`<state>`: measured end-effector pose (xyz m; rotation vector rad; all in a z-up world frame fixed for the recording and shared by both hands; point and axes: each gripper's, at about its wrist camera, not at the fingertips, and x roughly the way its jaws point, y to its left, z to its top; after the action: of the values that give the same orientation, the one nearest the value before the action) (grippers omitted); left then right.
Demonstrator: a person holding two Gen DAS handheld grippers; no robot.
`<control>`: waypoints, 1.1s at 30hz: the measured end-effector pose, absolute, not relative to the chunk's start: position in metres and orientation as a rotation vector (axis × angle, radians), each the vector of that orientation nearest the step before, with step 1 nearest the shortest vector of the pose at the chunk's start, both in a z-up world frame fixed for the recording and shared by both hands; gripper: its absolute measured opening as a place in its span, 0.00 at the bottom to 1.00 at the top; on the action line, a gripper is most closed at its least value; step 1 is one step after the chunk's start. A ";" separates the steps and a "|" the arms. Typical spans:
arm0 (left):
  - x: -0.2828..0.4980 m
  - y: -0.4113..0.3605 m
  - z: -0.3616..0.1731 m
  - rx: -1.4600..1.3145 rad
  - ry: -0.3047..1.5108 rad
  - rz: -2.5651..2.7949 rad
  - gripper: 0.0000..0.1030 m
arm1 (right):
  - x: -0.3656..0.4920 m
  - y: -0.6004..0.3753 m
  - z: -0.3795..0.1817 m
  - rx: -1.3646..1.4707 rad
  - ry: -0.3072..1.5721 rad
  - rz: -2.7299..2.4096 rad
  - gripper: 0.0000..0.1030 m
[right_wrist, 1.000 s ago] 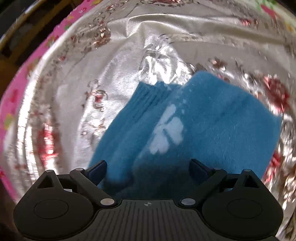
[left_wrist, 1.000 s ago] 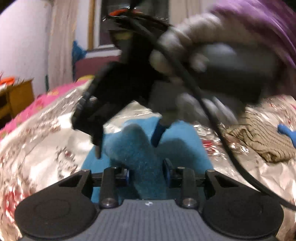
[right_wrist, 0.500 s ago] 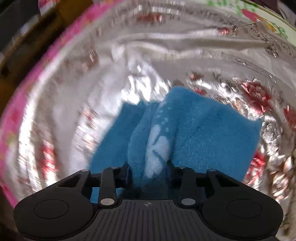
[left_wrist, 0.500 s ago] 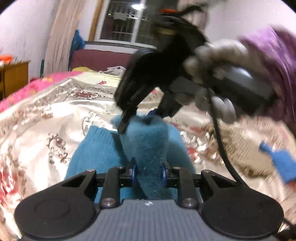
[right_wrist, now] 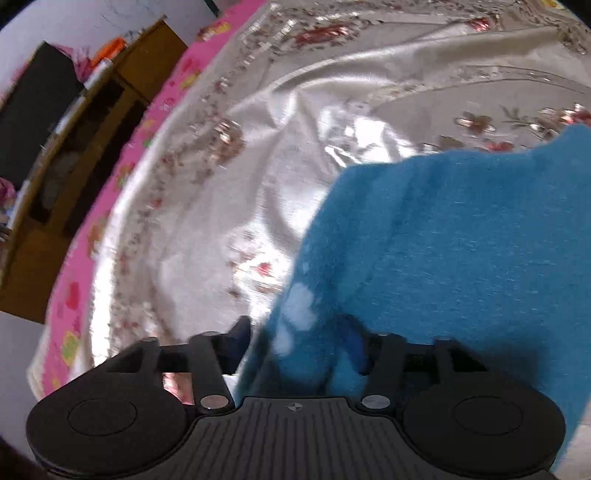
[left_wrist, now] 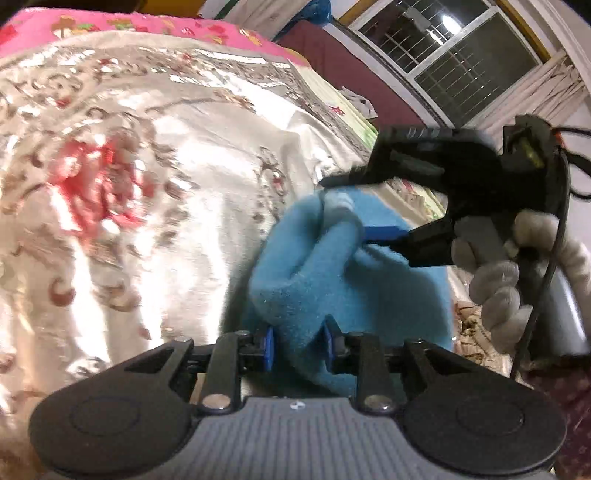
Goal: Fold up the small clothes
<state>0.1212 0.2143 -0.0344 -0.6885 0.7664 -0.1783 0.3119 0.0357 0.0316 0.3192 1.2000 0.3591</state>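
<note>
A: Left wrist view first. Any containers there?

B: None that I can make out. The blue garment (left_wrist: pixel 354 295) is fuzzy, thick knit, bunched into a soft ridge above a shiny cream bedspread (left_wrist: pixel 147 184) with red and brown floral embroidery. A pink patterned sheet (left_wrist: pixel 110 26) edges the bed at the back.

A: And the left gripper (left_wrist: pixel 298 347)?

B: Its fingers (left_wrist: pixel 269 349) are clamped on that blue ridge, the fabric squeezed between the blue pads. They have just eased slightly wider, still pinching it.

A: The right gripper (left_wrist: pixel 354 210)?

B: Held by a hand in a pale knit glove (left_wrist: pixel 498 291). Its fingers (left_wrist: pixel 384 233) stand apart and have just been opening; a fold with a whitish patch lies between them, one blue pad against it.

A: The right wrist view?

B: The garment (right_wrist: pixel 461 240) hangs between that gripper's (right_wrist: pixel 295 343) spread fingers (right_wrist: pixel 240 332), loosely. A wooden cabinet (right_wrist: pixel 74 155) stands beside the bed; what its shelves hold is too blurred to tell.
</note>
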 end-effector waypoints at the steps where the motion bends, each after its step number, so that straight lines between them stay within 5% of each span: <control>1: 0.118 0.216 -0.033 -0.685 0.765 -0.169 0.33 | 0.312 0.038 0.032 0.339 1.196 0.370 0.78; 16: 0.101 0.178 0.070 -0.258 0.567 -0.090 0.33 | 0.290 0.039 0.074 0.337 1.026 0.536 0.80; 24: 0.154 0.140 0.034 -0.128 0.639 -0.102 0.33 | 0.289 -0.011 0.091 0.209 0.901 0.414 0.79; 29: 0.173 0.159 0.000 -0.172 0.761 -0.027 0.45 | 0.315 -0.028 0.049 0.101 0.942 0.285 0.71; 33: 0.174 0.152 -0.010 -0.097 0.759 -0.007 0.47 | 0.325 -0.020 0.014 0.082 0.937 0.286 0.75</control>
<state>0.1737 0.1522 -0.0098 -0.0970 0.7592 -0.0074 0.3250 -0.0199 0.0139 0.0822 0.9372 0.2857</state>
